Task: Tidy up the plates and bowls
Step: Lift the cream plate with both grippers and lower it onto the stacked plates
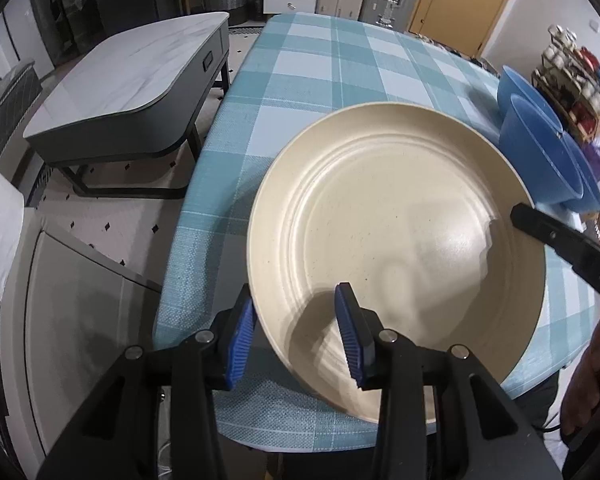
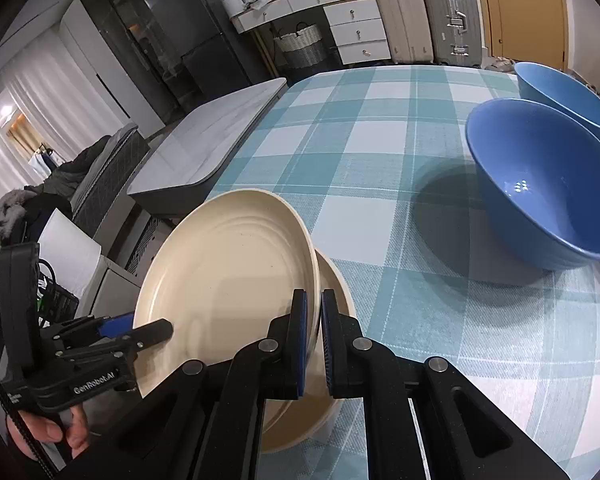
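Note:
A cream plate (image 1: 396, 208) (image 2: 228, 264) hangs tilted above the near corner of the table. My right gripper (image 2: 314, 336) is shut on its right rim, and one of its black fingers (image 1: 540, 232) shows at the plate's edge in the left wrist view. My left gripper (image 1: 294, 296) (image 2: 150, 326) straddles the opposite rim. One of its pads is outside the rim and the other hovers over the plate's inside, with a gap left. A second cream plate (image 2: 296, 424) lies on the cloth under the raised one. Two blue bowls (image 2: 540, 184) (image 2: 564, 96) (image 1: 540, 152) stand at the right.
The table (image 1: 320, 72) (image 2: 380, 140) wears a teal plaid cloth. A low marble-topped table (image 1: 128, 80) (image 2: 212, 136) stands off its left side. A wire rack of jars (image 1: 572, 80) is beyond the bowls. A person's hand (image 2: 52, 436) holds the left gripper.

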